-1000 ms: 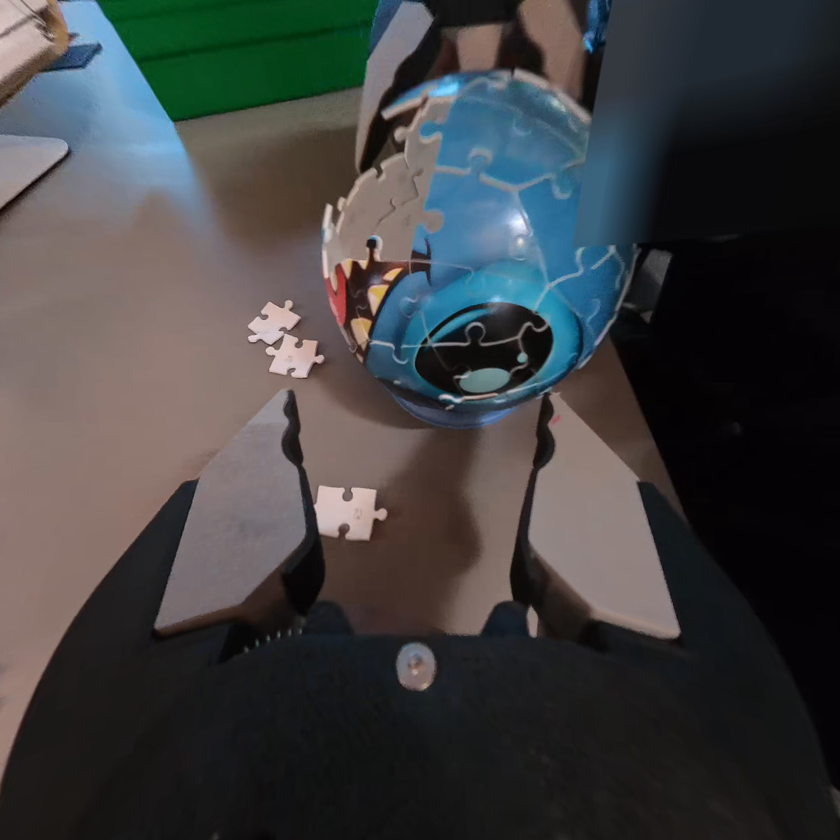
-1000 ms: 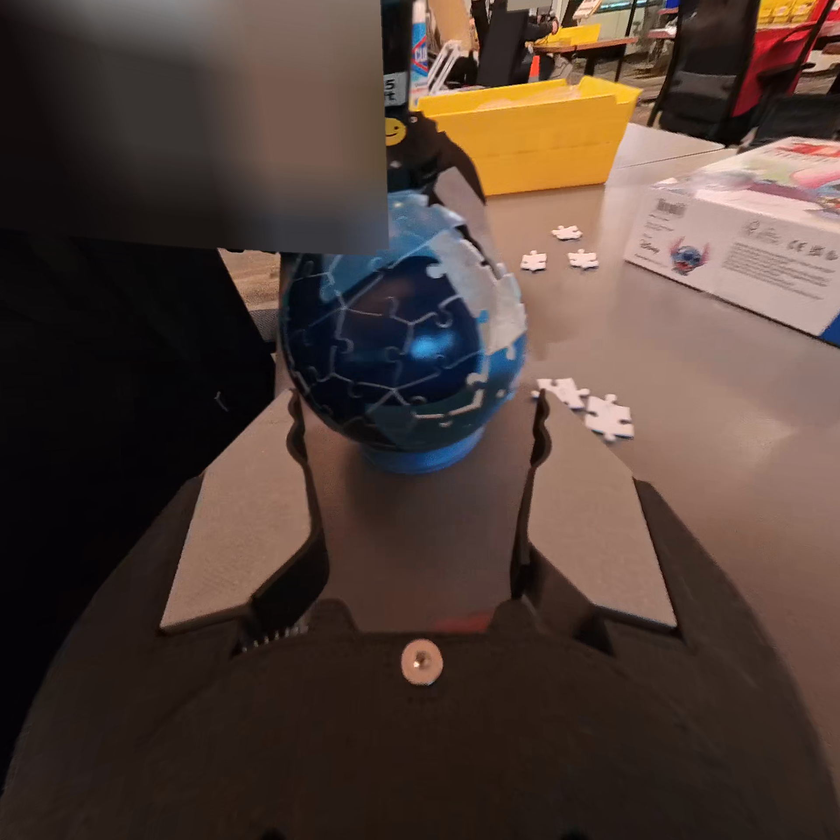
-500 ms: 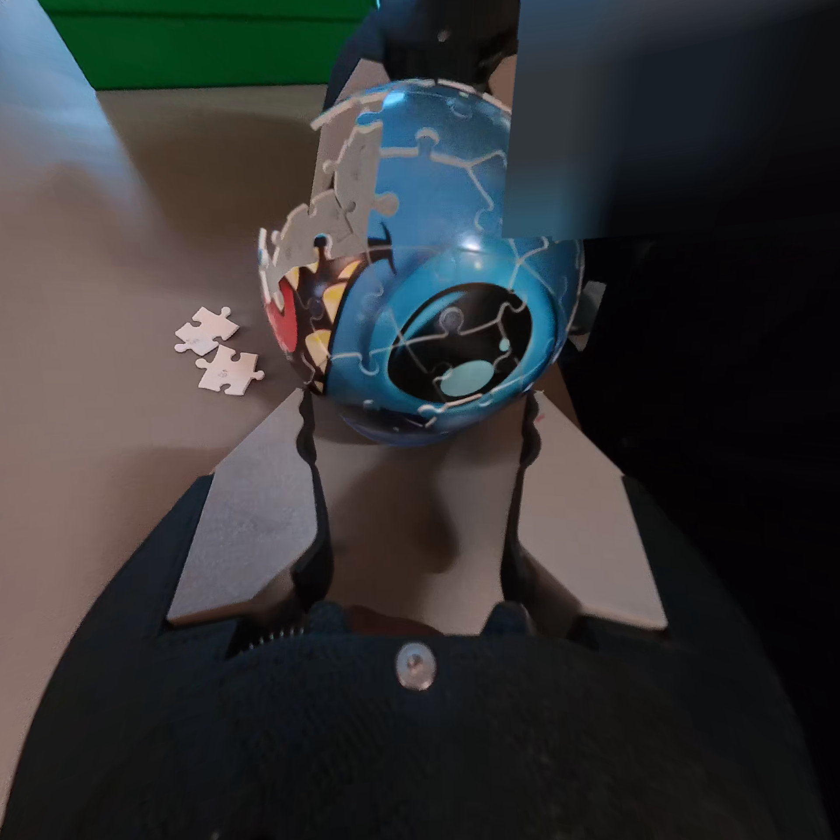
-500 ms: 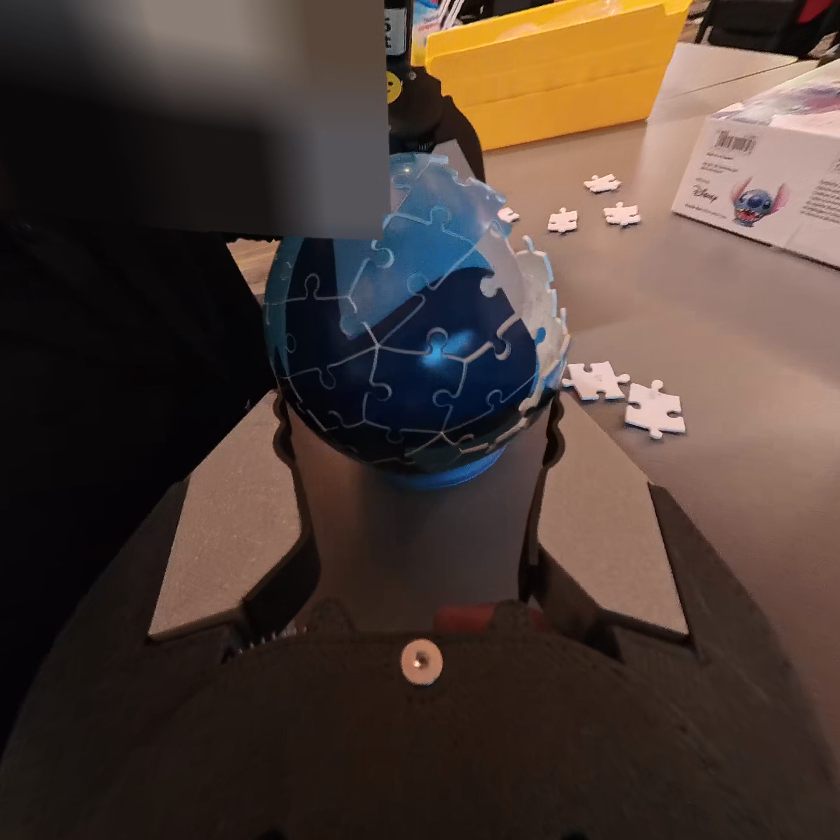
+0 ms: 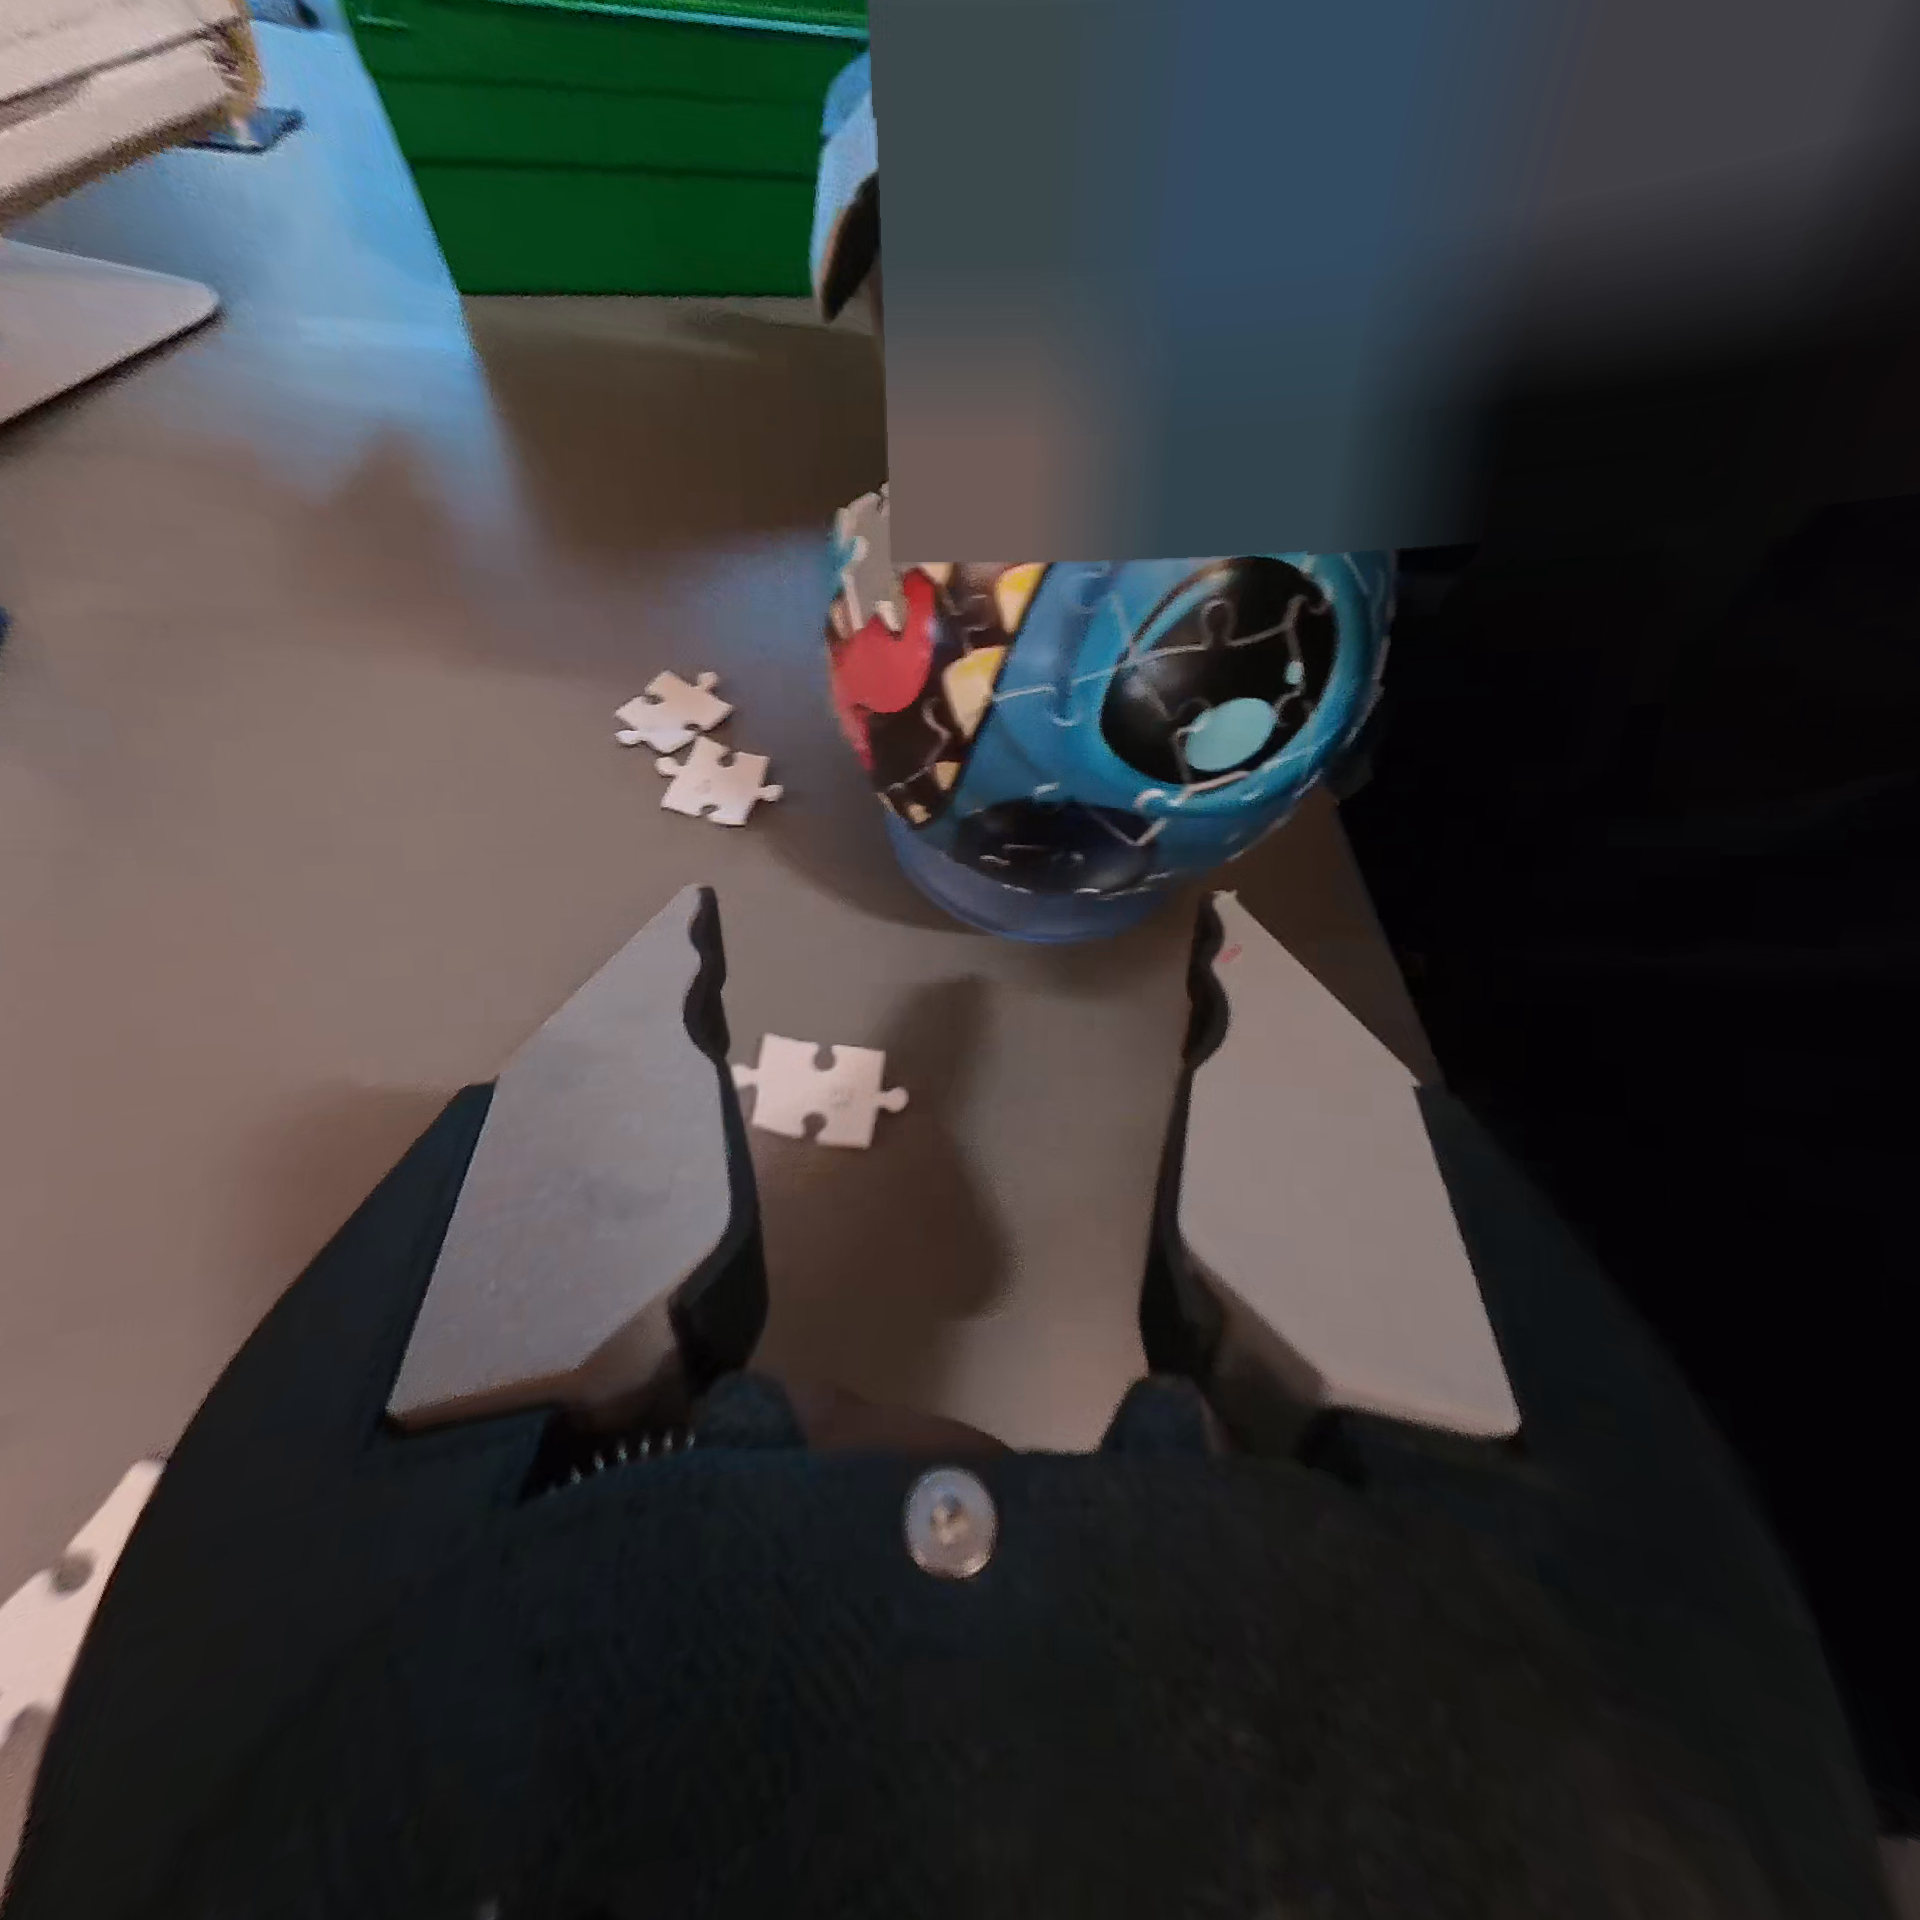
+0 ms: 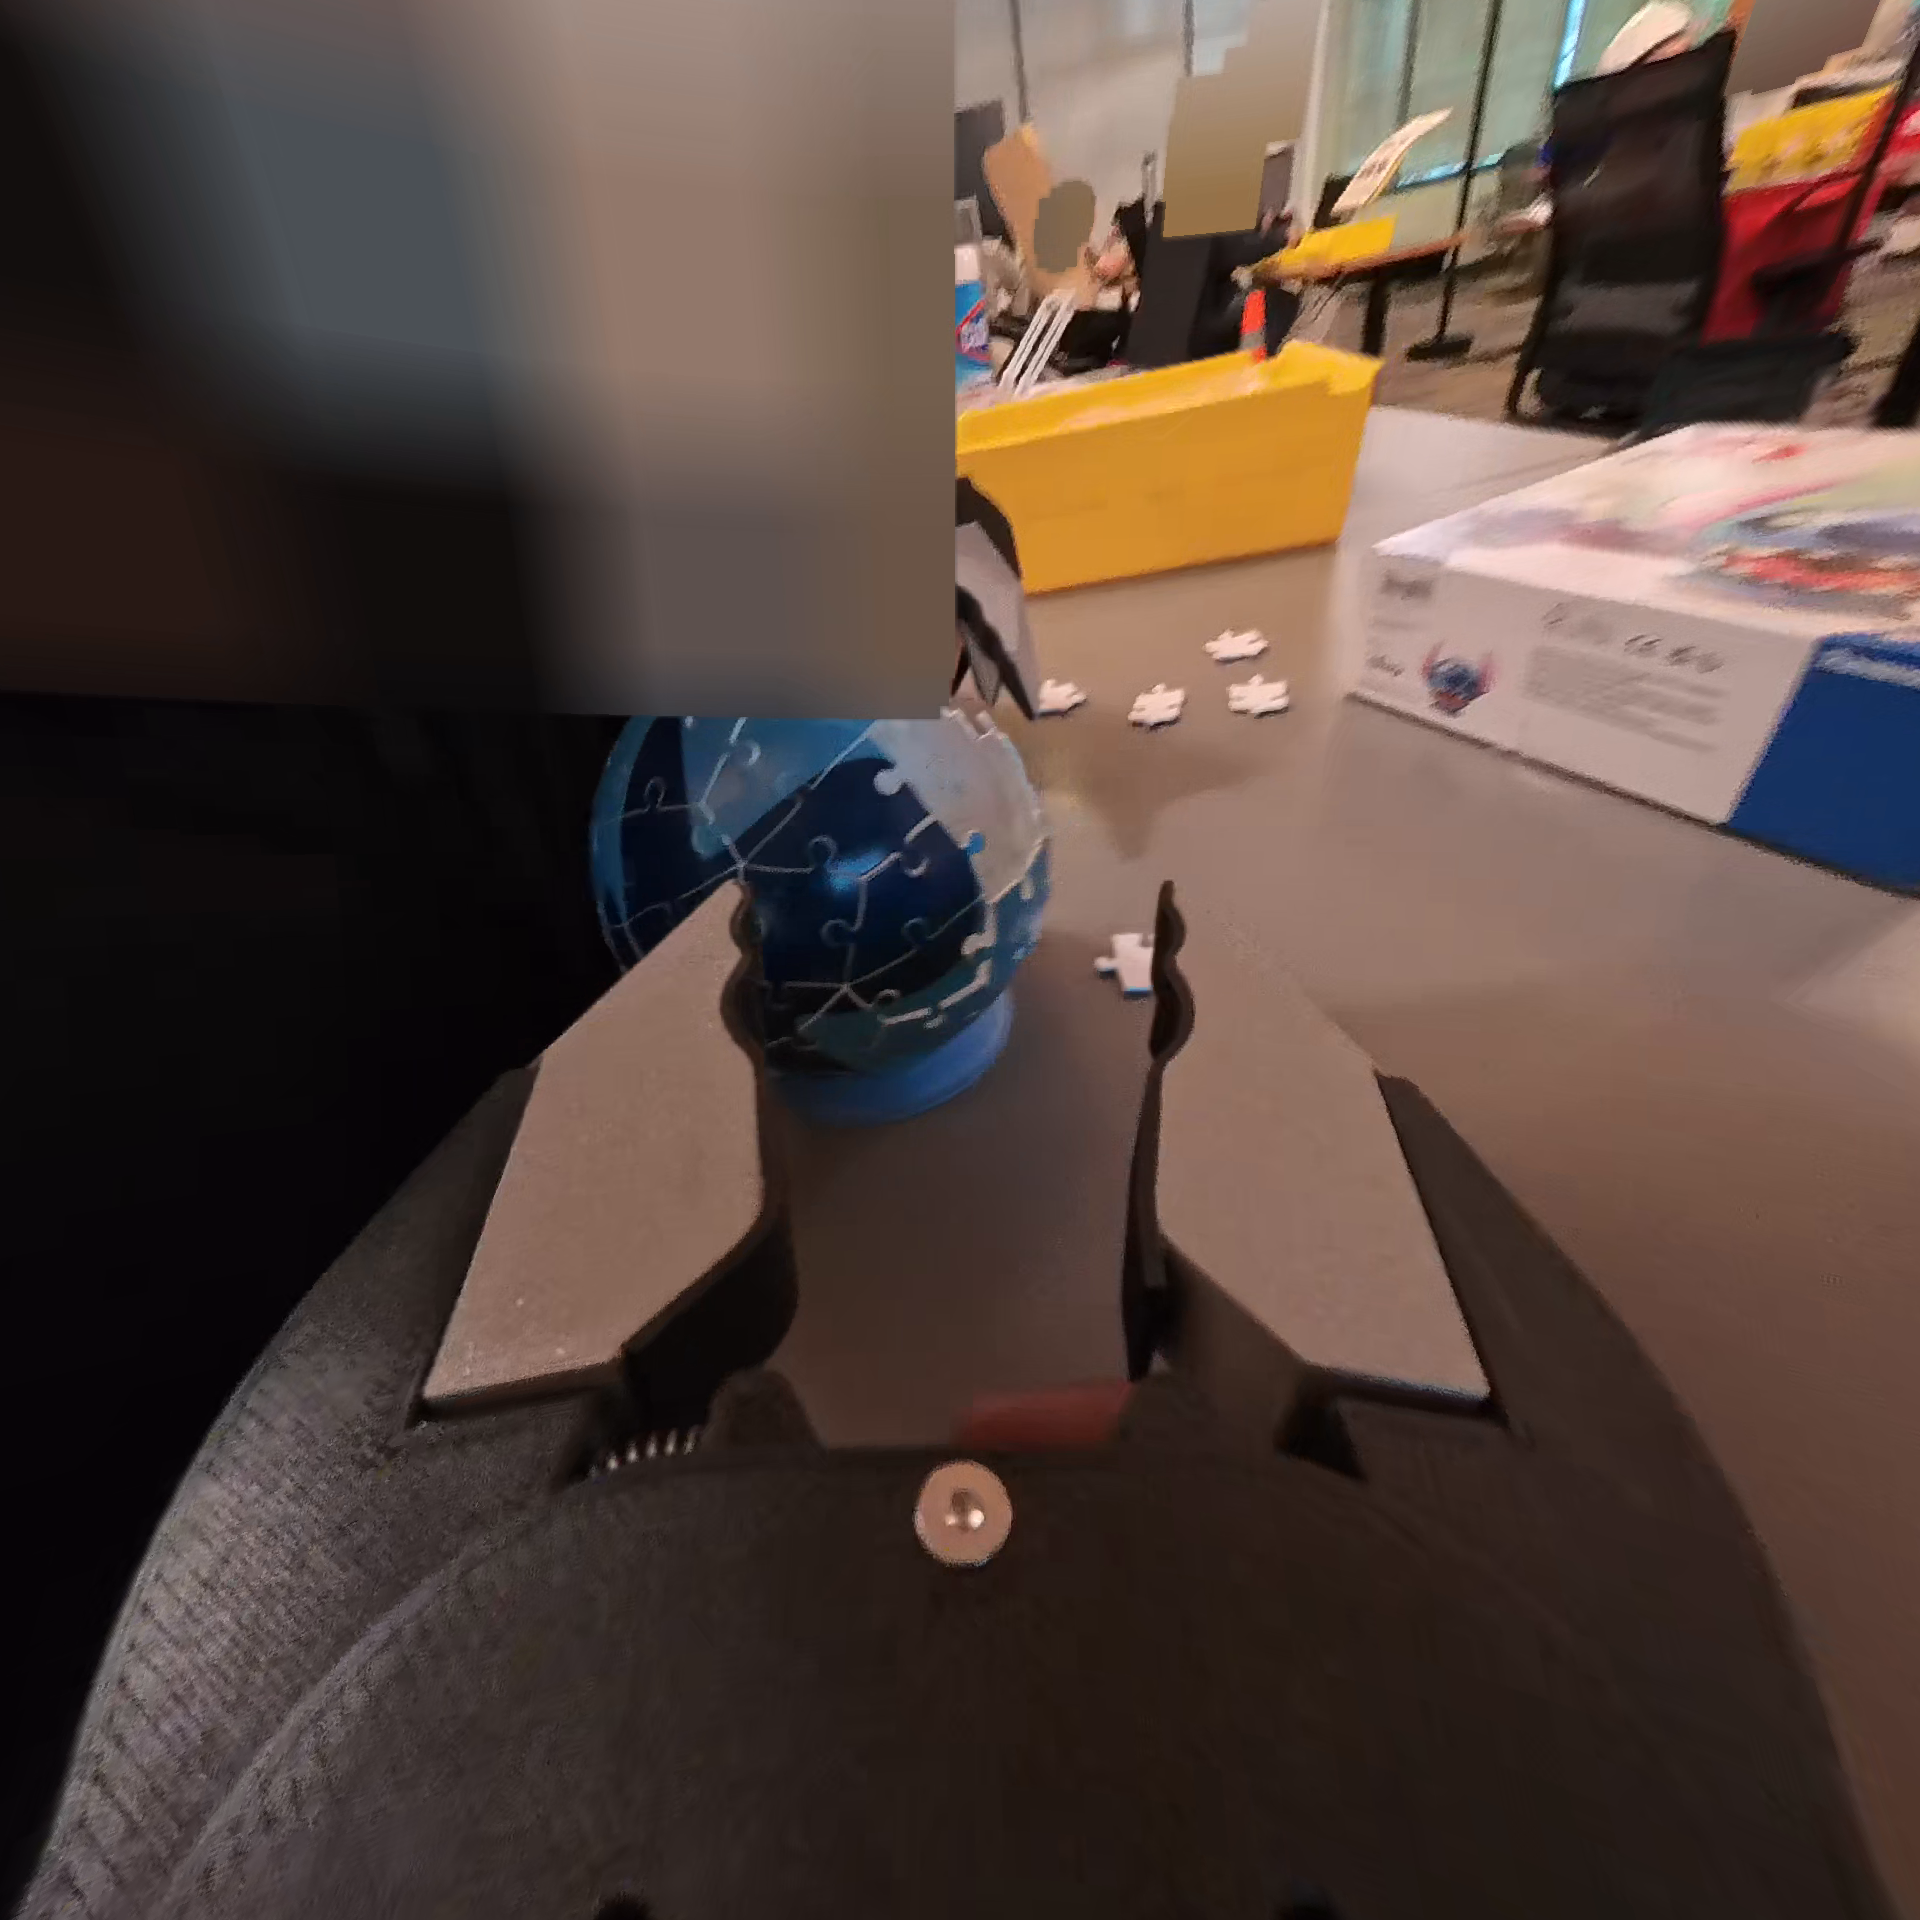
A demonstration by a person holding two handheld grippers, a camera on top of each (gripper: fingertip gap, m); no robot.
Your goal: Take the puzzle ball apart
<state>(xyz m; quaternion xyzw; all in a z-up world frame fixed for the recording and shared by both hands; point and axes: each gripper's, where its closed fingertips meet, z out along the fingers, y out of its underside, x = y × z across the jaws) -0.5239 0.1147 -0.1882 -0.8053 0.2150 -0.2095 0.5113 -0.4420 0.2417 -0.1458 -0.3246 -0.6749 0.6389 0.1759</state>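
The blue puzzle ball (image 5: 1112,727) stands on a blue ring base (image 5: 1029,914) near the table's edge, with part of its shell gone. My left gripper (image 5: 951,914) is open and empty, just short of the ball. A loose white piece (image 5: 821,1091) lies between its fingers and two more pieces (image 5: 696,758) lie left of the ball. In the right wrist view the ball (image 6: 831,883) sits ahead and left. My right gripper (image 6: 951,904) is open and empty, its left fingertip (image 6: 727,925) overlapping the ball. The ball's top is hidden by a blur patch.
A white and blue puzzle box (image 6: 1662,644) lies at the right, a yellow bin (image 6: 1164,457) behind, several loose pieces (image 6: 1195,686) between them. One piece (image 6: 1127,961) lies by my right fingertip. A green crate (image 5: 623,156) stands beyond the table. My right fingertips sit around 15 cm from my left ones.
Both grippers have pulled back and up from the ball, which now looks smaller and farther. The right gripper's view has swung so the ball sits left of centre. Both stay open.
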